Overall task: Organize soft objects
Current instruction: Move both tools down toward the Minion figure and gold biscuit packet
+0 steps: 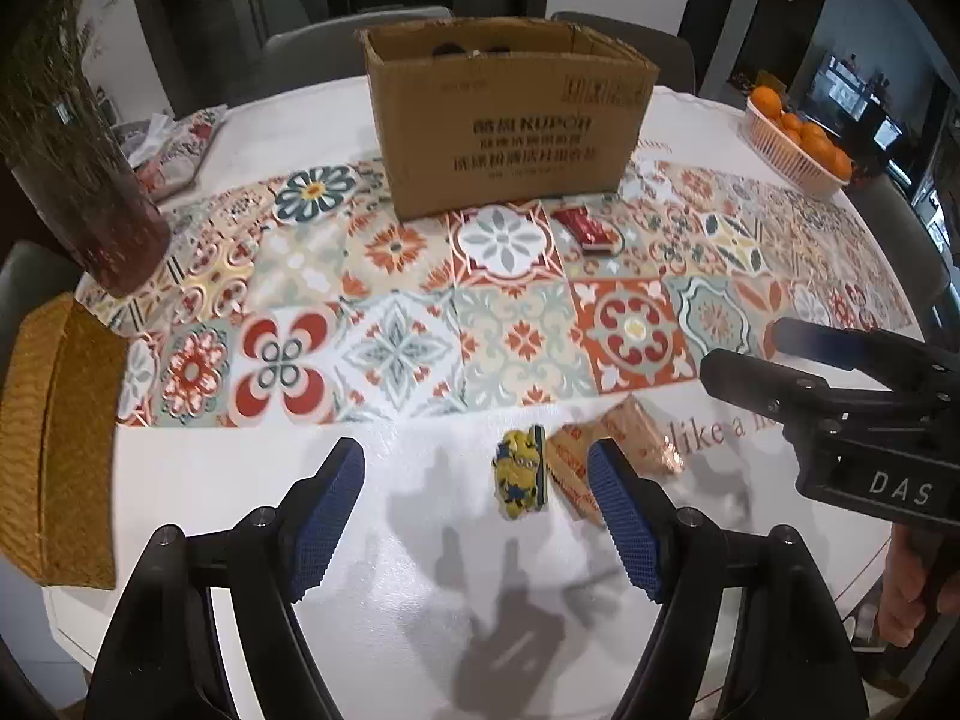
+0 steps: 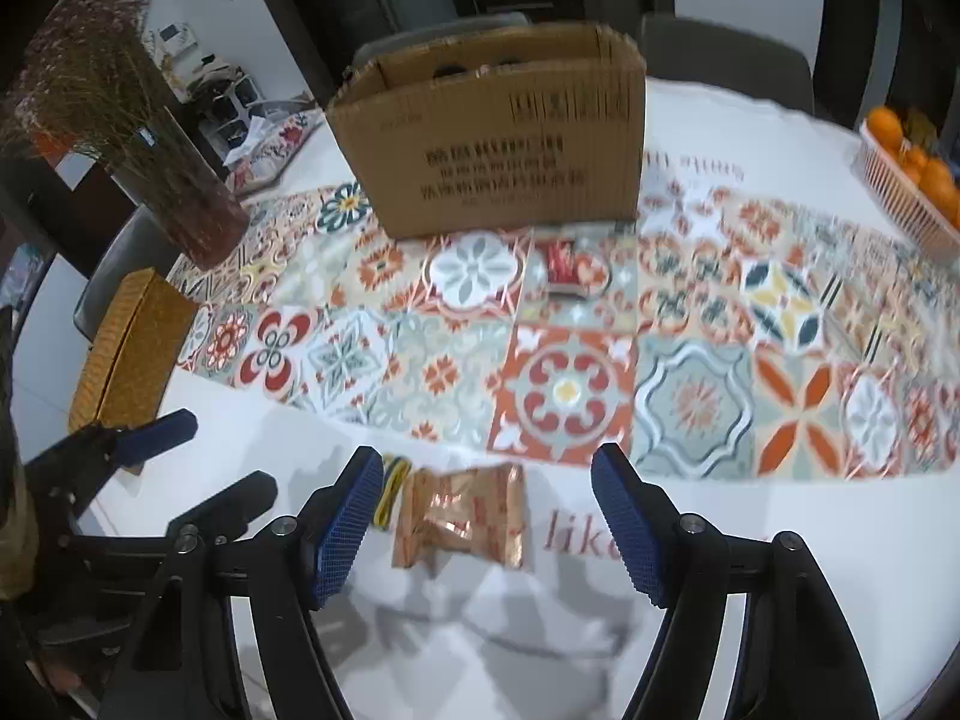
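Hovering — right gripper (image 2: 486,516) spread above snack packet (image 2: 459,519).

Right wrist view is motion-blurred: print on the cardboard box (image 2: 492,150) unreadable, red packet (image 2: 570,267) just a smear. Yellow toy (image 2: 390,489) mostly hidden behind the right tool (image 2: 487,516) finger and the orange snack packet (image 2: 462,516). Box contents only dark shapes over the rim, can't tell. Woven basket (image 1: 54,438) cut by left edge in left wrist view. Surface lettering (image 1: 714,429) partly covered by the right tool there.
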Motion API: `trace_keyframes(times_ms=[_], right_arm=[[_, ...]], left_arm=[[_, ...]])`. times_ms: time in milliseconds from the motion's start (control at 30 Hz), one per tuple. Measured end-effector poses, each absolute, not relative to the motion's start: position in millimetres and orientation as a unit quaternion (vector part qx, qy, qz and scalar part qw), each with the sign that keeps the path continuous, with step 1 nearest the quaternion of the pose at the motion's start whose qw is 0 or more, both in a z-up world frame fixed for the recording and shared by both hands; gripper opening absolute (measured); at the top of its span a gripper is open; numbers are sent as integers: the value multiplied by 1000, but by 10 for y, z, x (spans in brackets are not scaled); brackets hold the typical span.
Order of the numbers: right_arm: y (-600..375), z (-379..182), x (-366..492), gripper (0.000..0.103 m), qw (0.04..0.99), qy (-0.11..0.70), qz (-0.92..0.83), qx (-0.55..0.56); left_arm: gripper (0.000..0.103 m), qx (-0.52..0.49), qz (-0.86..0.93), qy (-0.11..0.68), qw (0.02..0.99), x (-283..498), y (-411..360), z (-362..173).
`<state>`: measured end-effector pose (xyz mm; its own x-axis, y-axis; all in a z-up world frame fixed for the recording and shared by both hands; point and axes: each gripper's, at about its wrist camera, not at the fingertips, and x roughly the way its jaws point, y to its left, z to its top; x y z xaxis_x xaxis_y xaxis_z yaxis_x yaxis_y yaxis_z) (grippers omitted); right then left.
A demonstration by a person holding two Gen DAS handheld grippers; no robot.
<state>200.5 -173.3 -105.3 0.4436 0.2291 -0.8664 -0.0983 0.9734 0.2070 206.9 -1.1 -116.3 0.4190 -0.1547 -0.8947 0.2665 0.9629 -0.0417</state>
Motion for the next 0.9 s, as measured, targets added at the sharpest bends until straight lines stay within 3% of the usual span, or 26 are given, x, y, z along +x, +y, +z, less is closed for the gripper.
trace_keyframes(times_ms=[733, 900], right_arm=[[-1594, -1851, 2164, 78, 791, 594, 98, 108], [-1589, -2007, 2224, 78, 776, 615, 88, 108]], left_arm=[[75, 72, -174, 522, 832, 2108, -100, -1873], [71, 75, -169, 526, 830, 2184, -112, -1990]])
